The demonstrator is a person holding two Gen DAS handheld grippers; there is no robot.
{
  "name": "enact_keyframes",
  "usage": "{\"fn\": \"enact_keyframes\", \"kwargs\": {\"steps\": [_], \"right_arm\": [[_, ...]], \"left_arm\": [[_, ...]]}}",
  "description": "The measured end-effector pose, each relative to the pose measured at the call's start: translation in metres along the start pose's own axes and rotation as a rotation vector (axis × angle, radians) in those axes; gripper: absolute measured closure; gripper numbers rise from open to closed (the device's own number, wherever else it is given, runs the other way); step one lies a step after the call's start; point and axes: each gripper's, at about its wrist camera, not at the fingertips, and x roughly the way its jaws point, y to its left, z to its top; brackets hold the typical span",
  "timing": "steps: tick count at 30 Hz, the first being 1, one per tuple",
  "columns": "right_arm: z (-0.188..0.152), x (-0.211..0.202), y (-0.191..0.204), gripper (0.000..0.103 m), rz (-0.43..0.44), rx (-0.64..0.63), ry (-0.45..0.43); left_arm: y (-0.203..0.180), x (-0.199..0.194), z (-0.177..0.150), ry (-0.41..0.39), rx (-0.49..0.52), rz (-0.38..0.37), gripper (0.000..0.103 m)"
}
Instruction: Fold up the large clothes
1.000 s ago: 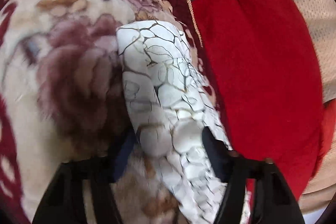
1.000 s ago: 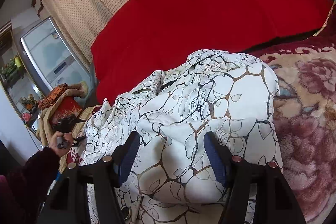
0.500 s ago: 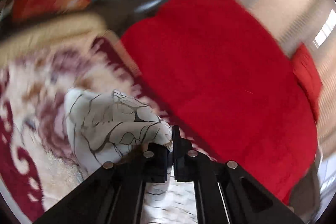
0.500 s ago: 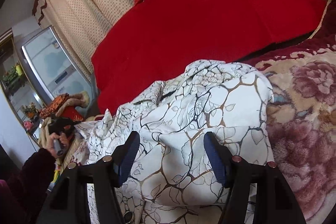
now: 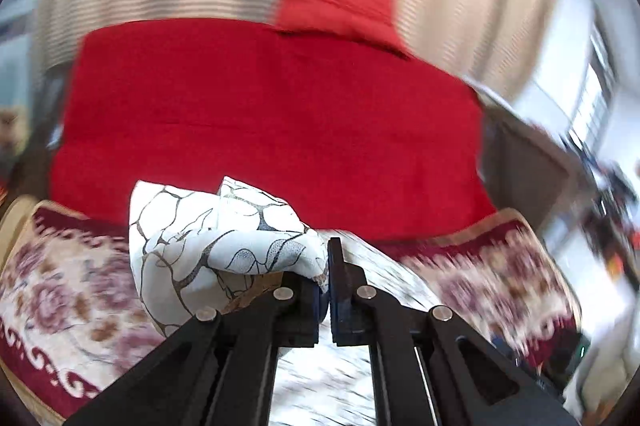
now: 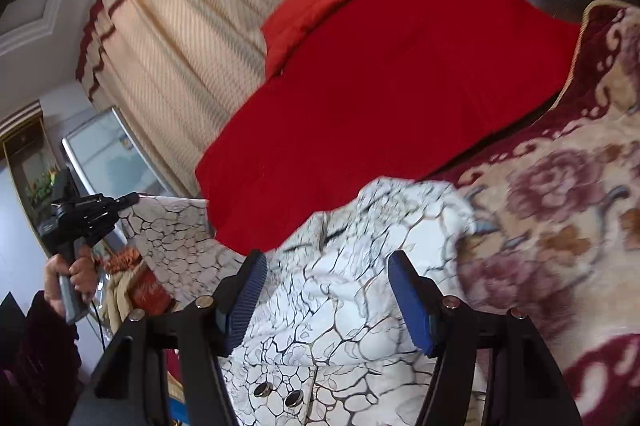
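Note:
A white garment with a brown and black crackle print [image 5: 224, 238] lies on a floral blanket. My left gripper [image 5: 329, 266] is shut on a bunched fold of it and holds that fold up above the bed. In the right wrist view the same left gripper [image 6: 134, 198] shows at far left in a person's hand [image 6: 68, 274], with a stretch of the garment hanging from its tips. My right gripper [image 6: 328, 296] stands open over the main heap of the garment [image 6: 360, 266]. Its blue pads [image 6: 244, 290] do not press on the cloth. Two snap buttons show near the bottom edge.
A red blanket [image 6: 400, 86] covers the bed beyond the garment, with a red pillow [image 6: 304, 14] against beige curtains [image 6: 180, 26]. The floral blanket [image 6: 560, 206] spreads to the right. A glass-fronted cabinet [image 6: 108, 154] and cluttered items stand at left.
My left gripper has shut on the garment, rolled upright and swung up with the fold. The right gripper has risen a little and stays open.

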Motion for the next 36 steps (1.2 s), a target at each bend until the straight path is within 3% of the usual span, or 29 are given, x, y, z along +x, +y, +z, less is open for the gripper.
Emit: {"fn": "enact_keyframes", "kwargs": {"steps": [4, 7, 9, 10, 13, 15, 19, 23, 29, 30, 33, 36], "right_arm": [[0.010, -0.032, -0.009, 0.036, -0.012, 0.028, -0.054], [0.014, -0.048, -0.013, 0.035, -0.024, 0.048, -0.072], [0.016, -0.053, -0.015, 0.034, -0.030, 0.058, -0.057], [0.016, -0.054, -0.016, 0.033, -0.040, 0.060, -0.045], [0.015, -0.053, -0.014, 0.027, -0.066, 0.049, -0.015], [0.013, -0.048, -0.012, 0.024, -0.078, 0.042, 0.005], [0.005, -0.017, 0.002, 0.024, -0.097, 0.021, 0.101], [-0.003, 0.025, 0.043, 0.024, -0.102, -0.100, 0.216], [-0.027, 0.105, 0.133, 0.023, -0.067, -0.418, 0.432], [-0.040, 0.124, 0.152, 0.023, -0.077, -0.513, 0.476], [-0.066, 0.153, 0.177, 0.023, -0.074, -0.636, 0.560], [-0.100, 0.182, 0.188, 0.023, -0.181, -0.829, 0.571]], "left_arm": [[-0.081, 0.047, -0.039, 0.157, 0.107, -0.066, 0.099], [-0.105, 0.090, -0.087, 0.367, 0.166, -0.108, 0.086], [-0.105, 0.106, -0.115, 0.475, 0.180, -0.087, 0.063], [-0.096, 0.109, -0.128, 0.522, 0.161, -0.075, 0.061], [-0.059, 0.090, -0.138, 0.501, 0.039, -0.152, 0.054], [-0.036, 0.072, -0.139, 0.466, -0.034, -0.209, 0.032], [0.010, 0.033, -0.148, 0.345, -0.125, -0.270, 0.028], [0.059, 0.012, -0.172, 0.260, -0.211, -0.163, 0.026], [0.125, 0.012, -0.183, 0.197, -0.411, 0.022, 0.026], [0.129, 0.015, -0.181, 0.199, -0.426, 0.039, 0.026], [0.139, 0.023, -0.175, 0.204, -0.449, 0.085, 0.026], [0.138, 0.037, -0.171, 0.211, -0.453, 0.088, 0.026]]}}
